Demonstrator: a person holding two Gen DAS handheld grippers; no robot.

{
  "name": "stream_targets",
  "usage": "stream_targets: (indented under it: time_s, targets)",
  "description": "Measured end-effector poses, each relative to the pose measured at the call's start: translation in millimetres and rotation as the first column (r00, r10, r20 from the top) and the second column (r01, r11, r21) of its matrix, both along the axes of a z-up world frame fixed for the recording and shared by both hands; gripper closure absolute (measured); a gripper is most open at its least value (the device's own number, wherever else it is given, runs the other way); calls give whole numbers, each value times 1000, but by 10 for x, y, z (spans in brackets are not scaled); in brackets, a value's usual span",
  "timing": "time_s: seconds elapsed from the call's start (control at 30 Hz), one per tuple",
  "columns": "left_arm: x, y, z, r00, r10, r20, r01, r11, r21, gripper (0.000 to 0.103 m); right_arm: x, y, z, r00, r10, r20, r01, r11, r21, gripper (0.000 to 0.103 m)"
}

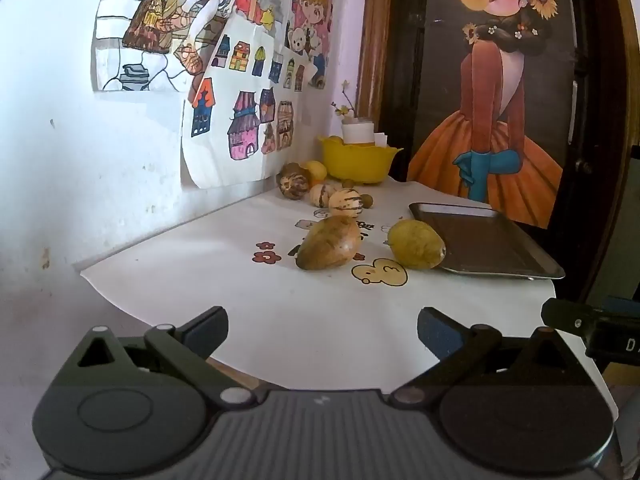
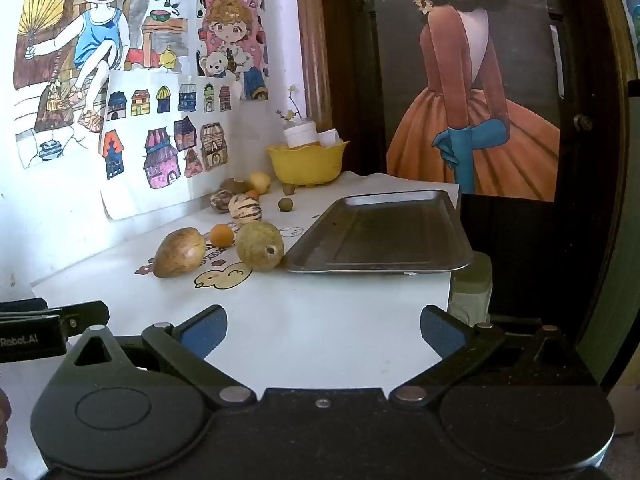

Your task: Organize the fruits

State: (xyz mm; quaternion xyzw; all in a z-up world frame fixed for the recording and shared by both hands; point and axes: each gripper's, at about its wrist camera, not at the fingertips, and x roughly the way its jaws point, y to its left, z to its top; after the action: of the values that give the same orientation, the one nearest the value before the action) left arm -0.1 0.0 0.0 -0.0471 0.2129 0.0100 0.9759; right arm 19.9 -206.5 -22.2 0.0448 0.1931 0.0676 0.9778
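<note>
Surface [image 1: 224, 280] is white, printed with cartoon motifs, and stands in a corner against a scuffed white wall hung with coloured children's drawings [image 2: 160, 148]. To the right stands a dark wooden door bearing a poster [image 1: 492, 120] of a girl in an orange dress.

Fruits lie loose on the surface. A brownish, egg-shaped smooth fruit [image 1: 328, 242] lies near the front; just beside it a yellow-green oval fruit [image 1: 416, 244] touches the near left corner of a shallow, rectangular metal tray [image 1: 492, 244], which holds nothing. Behind them, toward the wall, a cluster of pale striped round fruits [image 1: 346, 202] and darker mottled ones. A scalloped yellow plastic bowl [image 1: 356, 160] sits at the back, with a white jar in it.

Right wrist view alone shows a small orange fruit [image 2: 222, 235] between the two large fruits, and two small brown balls [image 2: 285, 204] in front of the bowl. In the left wrist view the orange one is hidden.

Left claw [image 1: 322, 330] stands wide, nothing between its blue-padded fingers. Right claw [image 2: 323, 330] likewise wide and empty. Both hover over the near edge of the surface, well apart from the fruits.
</note>
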Motion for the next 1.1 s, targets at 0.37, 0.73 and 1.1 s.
stream_targets:
  time_s: [0.37,0.73,1.1]
  targets:
    - [1,0,0,1000,0,-3,0,1000,2,0,-2,5,8,1000,1,-2,-1,1000,-6,0]
    - [-10,-2,9,1000,2,-3,-2,1000,4,0,-3,14,-1,1000,3,-6,-3,1000,-9,0]
    - [-8,0,9,1000,2,-3,-2,1000,6,0,-2,14,-4,1000,5,-7,-5,1000,-9,0]
